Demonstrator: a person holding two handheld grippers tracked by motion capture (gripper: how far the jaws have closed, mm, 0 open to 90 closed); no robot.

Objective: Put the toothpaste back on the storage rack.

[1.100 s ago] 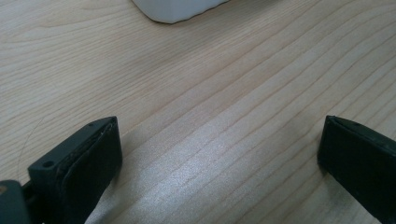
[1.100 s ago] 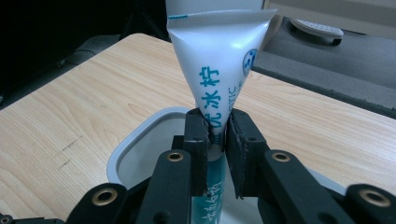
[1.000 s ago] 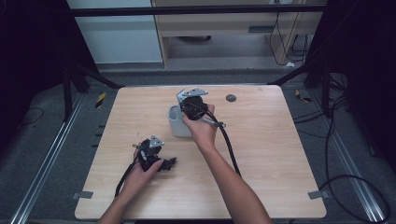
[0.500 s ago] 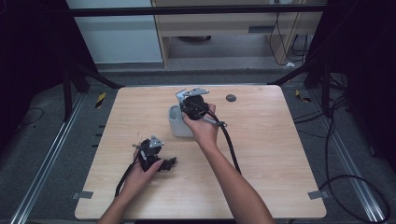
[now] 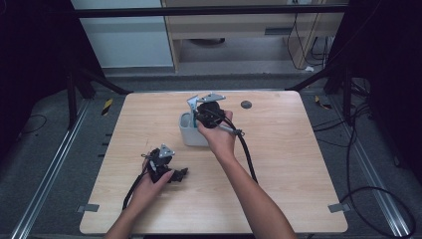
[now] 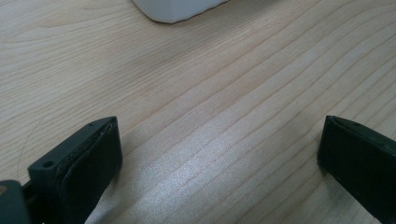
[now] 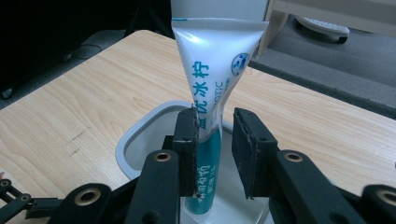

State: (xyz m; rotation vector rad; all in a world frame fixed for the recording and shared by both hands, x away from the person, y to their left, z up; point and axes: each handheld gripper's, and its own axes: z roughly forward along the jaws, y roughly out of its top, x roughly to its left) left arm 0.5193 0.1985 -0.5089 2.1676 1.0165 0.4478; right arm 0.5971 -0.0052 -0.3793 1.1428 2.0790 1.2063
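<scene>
One toothpaste tube upright in grey cup, between right tool jaws, slightly parted, left tool wide open, empty.

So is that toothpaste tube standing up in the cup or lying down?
Standing: the toothpaste tube rises upright from the grey cup, crimped end up.

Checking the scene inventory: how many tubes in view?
1. A white-and-teal tube stands upright in the white cup, between the right gripper's jaws. More could be hidden inside the cup.
</scene>
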